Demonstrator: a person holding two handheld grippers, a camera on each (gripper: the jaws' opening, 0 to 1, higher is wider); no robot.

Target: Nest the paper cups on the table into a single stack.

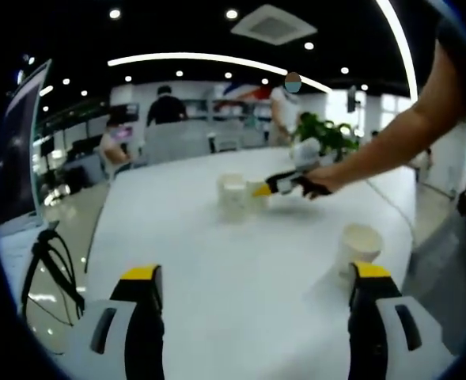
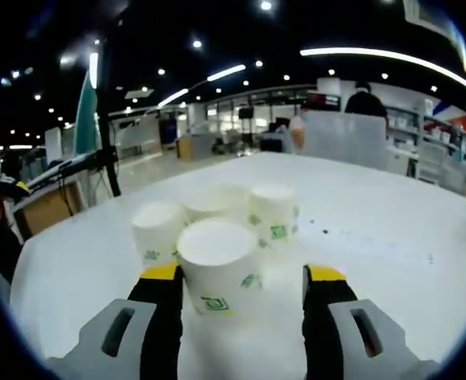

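- My right hand-held gripper (image 2: 239, 277) is spread open around the nearest cup (image 2: 218, 265), its jaws flanking the cup; I cannot tell whether they touch it.
- Three more cups (image 2: 217, 206) stand clustered just behind that cup on the white surface (image 2: 375, 237).
- My left hand-held gripper (image 1: 256, 277) is released, holding nothing.
- One lone cup (image 1: 358, 248) stands just beside the left gripper's right jaw, well apart from the cluster.
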